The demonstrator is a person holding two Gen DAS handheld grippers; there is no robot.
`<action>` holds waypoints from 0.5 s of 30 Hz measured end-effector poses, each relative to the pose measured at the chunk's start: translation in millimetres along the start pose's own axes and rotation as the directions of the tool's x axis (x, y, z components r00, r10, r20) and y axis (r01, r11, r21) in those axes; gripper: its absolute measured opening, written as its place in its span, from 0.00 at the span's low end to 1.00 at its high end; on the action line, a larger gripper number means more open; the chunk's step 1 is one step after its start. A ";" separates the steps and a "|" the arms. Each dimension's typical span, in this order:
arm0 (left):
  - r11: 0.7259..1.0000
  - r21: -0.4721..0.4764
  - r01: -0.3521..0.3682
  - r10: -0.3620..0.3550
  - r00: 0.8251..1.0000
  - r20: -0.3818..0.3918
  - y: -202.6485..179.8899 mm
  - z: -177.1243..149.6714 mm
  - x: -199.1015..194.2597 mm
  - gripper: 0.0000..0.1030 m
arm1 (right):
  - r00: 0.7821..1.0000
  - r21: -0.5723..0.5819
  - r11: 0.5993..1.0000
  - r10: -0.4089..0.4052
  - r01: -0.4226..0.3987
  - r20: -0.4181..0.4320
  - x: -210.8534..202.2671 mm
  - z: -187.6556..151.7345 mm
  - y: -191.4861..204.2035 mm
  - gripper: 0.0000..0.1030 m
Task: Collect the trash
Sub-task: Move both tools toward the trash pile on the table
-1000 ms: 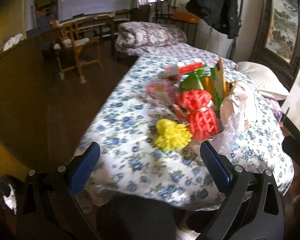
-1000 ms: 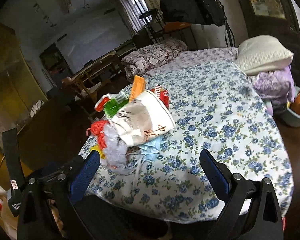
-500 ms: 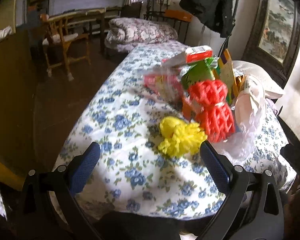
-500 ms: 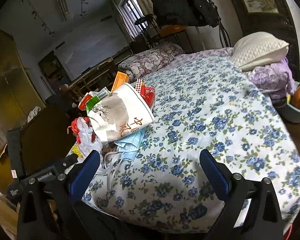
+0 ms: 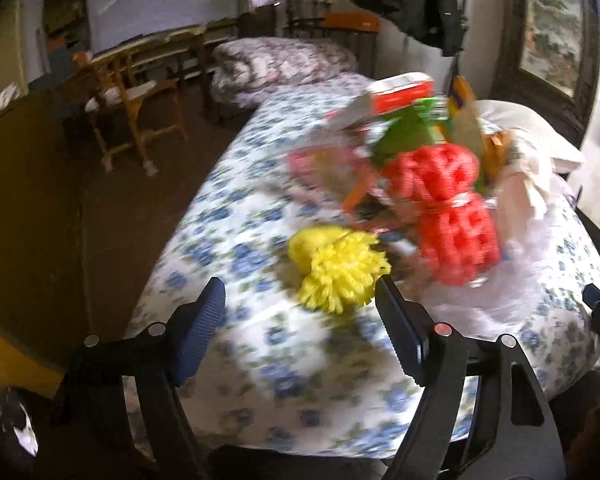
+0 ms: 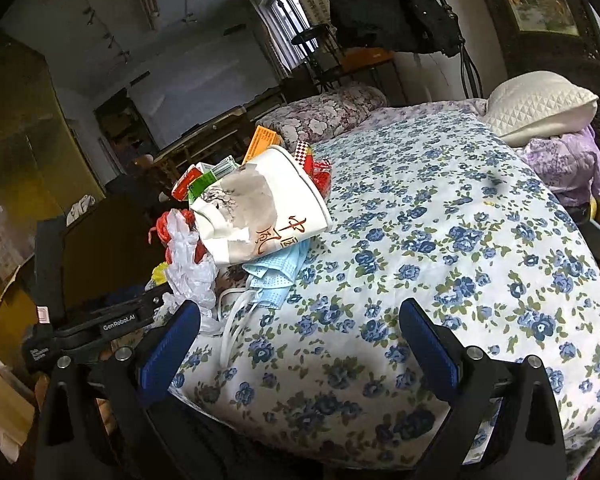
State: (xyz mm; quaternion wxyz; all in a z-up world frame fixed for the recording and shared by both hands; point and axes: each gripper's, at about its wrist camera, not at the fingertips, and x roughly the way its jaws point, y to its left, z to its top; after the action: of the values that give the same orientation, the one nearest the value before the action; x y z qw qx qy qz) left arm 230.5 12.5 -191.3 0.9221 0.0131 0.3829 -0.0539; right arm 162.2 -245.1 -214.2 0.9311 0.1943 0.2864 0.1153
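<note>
A pile of trash lies on the blue-flowered bed cover (image 5: 236, 248). In the left wrist view the nearest piece is a yellow foam net (image 5: 340, 268), with a red foam net (image 5: 448, 208), a clear plastic bag (image 5: 520, 280) and red and green cartons (image 5: 404, 96) behind it. My left gripper (image 5: 300, 320) is open and empty, just short of the yellow net. In the right wrist view a torn white paper bag (image 6: 260, 208), blue face masks (image 6: 276, 272) and a plastic bag (image 6: 188, 264) lie left of centre. My right gripper (image 6: 300, 344) is open and empty over the bed's near edge.
A white pillow (image 6: 540, 104) and purple bedding (image 6: 568, 160) lie at the bed's far right. A folded floral quilt (image 5: 284, 64) sits at the far end. A wooden chair (image 5: 132, 120) stands on the dark floor to the left. The left gripper's body (image 6: 92, 324) shows beside the pile.
My left gripper has moved in closer to the yellow net, its fingers somewhat narrower, the view blurred by motion. My right gripper has drawn slightly nearer the bed.
</note>
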 end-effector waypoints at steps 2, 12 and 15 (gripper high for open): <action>0.999 -0.026 0.032 -0.033 0.999 -0.024 7.0 -1.9 2.4 0.74 | 1.000 0.017 1.000 0.012 -0.012 -0.005 0.5 -0.2 -4.4 0.94; 0.999 -0.023 0.027 -0.027 1.000 0.005 -6.1 10.9 5.7 0.58 | 0.999 0.060 0.997 0.038 -0.038 -0.007 -1.3 0.6 -15.8 0.95; 0.996 -0.053 0.078 -0.078 0.997 0.010 2.9 7.8 3.4 0.37 | 0.999 0.063 0.997 0.039 -0.039 -0.003 -1.4 -0.4 -16.3 0.94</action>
State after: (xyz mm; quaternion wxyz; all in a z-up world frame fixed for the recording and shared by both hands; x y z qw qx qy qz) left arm 238.7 14.6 -188.2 0.9209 -0.0265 0.3807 -0.0798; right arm 162.4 -260.1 -220.8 0.9215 0.2289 0.2878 0.1249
